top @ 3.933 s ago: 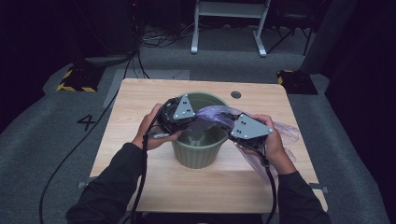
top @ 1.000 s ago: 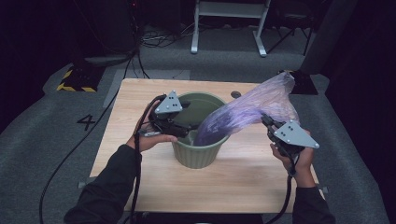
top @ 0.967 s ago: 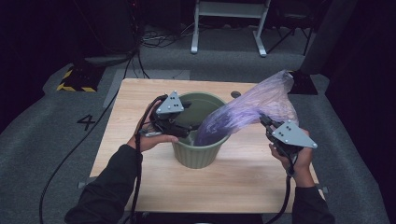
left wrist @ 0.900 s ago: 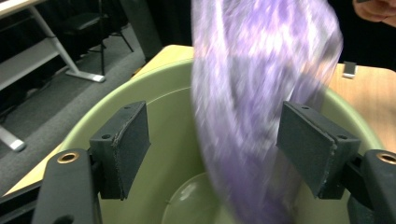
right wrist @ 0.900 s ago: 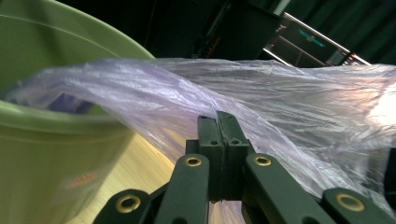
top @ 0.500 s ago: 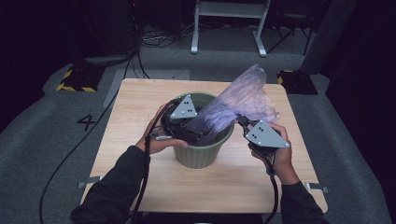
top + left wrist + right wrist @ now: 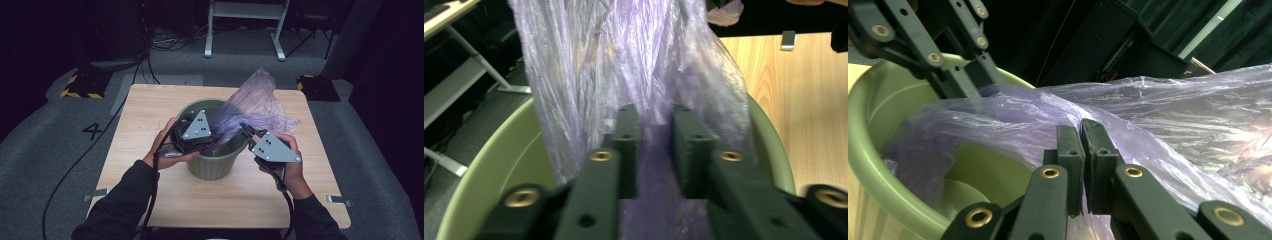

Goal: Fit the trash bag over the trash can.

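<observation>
Both hands have swung inward, the right hand-held gripper (image 7: 243, 128) clamped flat on the crinkled, translucent purple plastic bag (image 7: 252, 102) billowing over the round, smooth green bin (image 7: 215, 162) on the wooden desk (image 7: 145, 107), while the left hand-held gripper (image 7: 216, 141), jaws just closing, pinches bag film inside the rim

Table brightly lit from above, surroundings dark; close-up views slightly blurred.
</observation>
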Available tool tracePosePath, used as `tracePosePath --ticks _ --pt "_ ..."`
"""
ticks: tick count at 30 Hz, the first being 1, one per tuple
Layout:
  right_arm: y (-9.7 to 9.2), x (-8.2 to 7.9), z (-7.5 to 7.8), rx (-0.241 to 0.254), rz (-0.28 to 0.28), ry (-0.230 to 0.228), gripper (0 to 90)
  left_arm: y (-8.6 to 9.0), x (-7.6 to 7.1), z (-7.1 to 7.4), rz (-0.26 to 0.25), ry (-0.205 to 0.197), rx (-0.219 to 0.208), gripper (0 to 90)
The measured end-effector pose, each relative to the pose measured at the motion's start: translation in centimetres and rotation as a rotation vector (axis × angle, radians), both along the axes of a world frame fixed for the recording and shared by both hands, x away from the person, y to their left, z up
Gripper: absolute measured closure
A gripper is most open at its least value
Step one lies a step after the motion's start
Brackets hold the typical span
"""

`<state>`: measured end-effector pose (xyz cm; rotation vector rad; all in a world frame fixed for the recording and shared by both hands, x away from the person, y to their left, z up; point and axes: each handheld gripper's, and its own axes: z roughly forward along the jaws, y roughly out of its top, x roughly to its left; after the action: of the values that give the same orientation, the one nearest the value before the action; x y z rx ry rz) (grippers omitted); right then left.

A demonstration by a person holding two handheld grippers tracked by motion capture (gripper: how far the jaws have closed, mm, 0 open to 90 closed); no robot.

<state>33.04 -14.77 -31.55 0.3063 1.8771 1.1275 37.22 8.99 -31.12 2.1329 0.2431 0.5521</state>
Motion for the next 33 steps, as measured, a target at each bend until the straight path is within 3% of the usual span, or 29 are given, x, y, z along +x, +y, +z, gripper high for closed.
tracePosePath --ticks 3,7,8,10,14,16,18,23,29,30,31,33 --pt "0.1 -0.1 0.0 0.001 0.006 -0.002 84.9 0.4 0.0 -0.1 0.006 -0.002 -0.002 84.1" --pt "-0.2 -0.3 0.1 0.022 0.013 0.000 69.5 0.8 0.0 -0.3 0.003 -0.001 -0.017 88.5" --pt "-0.5 -0.4 0.1 0.039 0.014 0.007 61.6 0.9 0.0 -0.4 0.003 0.000 -0.020 88.7" --pt "-0.7 -0.4 0.1 0.045 0.008 0.011 58.0 1.0 -0.1 -0.5 0.001 0.002 -0.026 88.8" --pt "-2.1 -0.5 0.1 0.075 0.002 0.039 44.1 1.5 -0.2 -0.7 0.001 0.001 -0.035 88.9" --pt "-3.4 -0.4 -0.1 0.117 -0.007 0.075 36.5 1.7 -0.2 -0.8 0.004 0.001 -0.038 88.9" --pt "-3.9 -0.3 -0.2 0.129 -0.022 0.080 35.1 1.9 -0.2 -0.9 0.009 0.001 -0.043 88.9" --pt "-6.7 -0.1 -0.1 0.217 -0.056 0.115 29.7 2.3 -0.3 -0.9 0.011 -0.001 -0.055 89.0" --pt "-8.2 0.2 0.0 0.270 -0.088 0.143 25.6 2.8 -0.6 -1.0 0.010 -0.003 -0.067 89.0" --pt "-9.0 0.6 0.0 0.304 -0.080 0.175 24.2 2.9 -0.6 -1.1 0.008 0.000 -0.067 88.9" --pt "-9.0 0.6 0.0 0.304 -0.080 0.175 24.2 2.9 -0.6 -1.2 0.010 -0.002 -0.065 88.9" --pt "-9.7 1.2 0.0 0.337 -0.076 0.219 23.2 3.0 -0.5 -1.3 0.013 0.004 -0.065 88.9"
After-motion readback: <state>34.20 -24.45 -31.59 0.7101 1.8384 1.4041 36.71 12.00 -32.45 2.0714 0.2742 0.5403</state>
